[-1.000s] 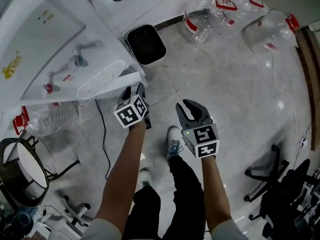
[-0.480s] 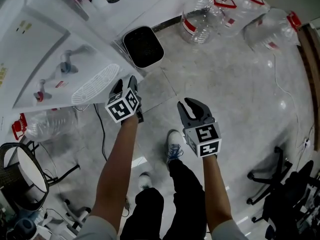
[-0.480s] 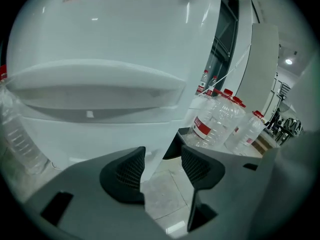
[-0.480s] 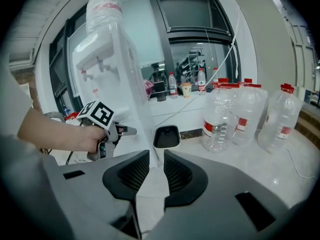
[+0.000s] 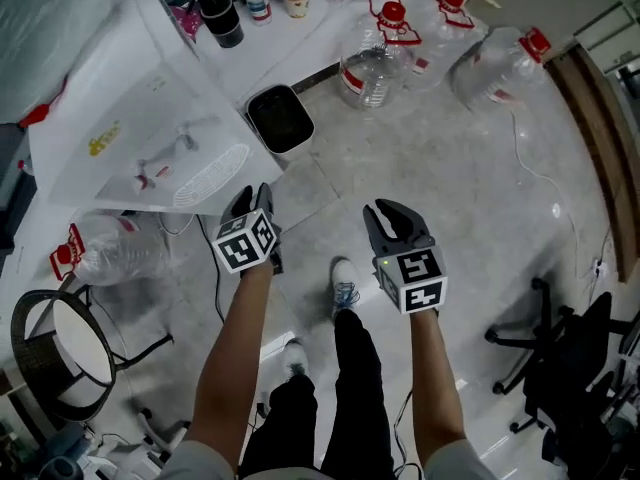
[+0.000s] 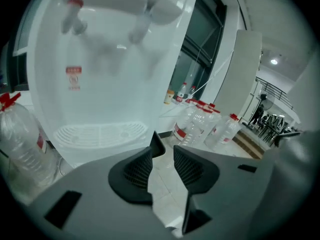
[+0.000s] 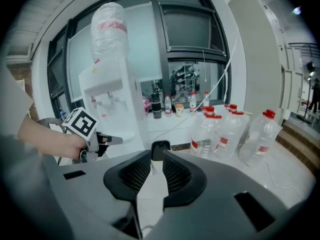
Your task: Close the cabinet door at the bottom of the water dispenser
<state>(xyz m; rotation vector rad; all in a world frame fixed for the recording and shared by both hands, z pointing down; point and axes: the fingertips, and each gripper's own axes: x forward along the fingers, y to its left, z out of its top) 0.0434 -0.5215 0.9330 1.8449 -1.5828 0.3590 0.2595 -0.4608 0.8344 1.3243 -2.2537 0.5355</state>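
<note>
The cabinet door at the foot of the water dispenser (image 5: 150, 138) could not be made out: the head view looked down on the white machine from above, and in the left gripper view the gripper's own body covered everything below the drip tray (image 6: 100, 133). The dispenser stood just ahead and to the left of the left gripper (image 5: 252, 198), its taps (image 6: 75, 14) above the tray, which faced the gripper. The left gripper touched nothing; its jaws had just been closing yet stood apart, with only bare floor between them. The right gripper (image 5: 392, 213) hung to the right of the left one, level with it and well apart, its jaws parted by a narrow gap and empty.

A black bin (image 5: 280, 120) sat on the floor ahead of both grippers, beside the dispenser's right corner. Further ahead and to the right of the right gripper stood a group of large clear water bottles (image 5: 375, 58) with red caps. Another clear bottle (image 5: 110, 253) lay on the floor to the left of the left gripper, under the dispenser's edge. A black cable (image 5: 215, 278) ran along the floor below the left gripper, near the person's shoe (image 5: 343, 283)
</note>
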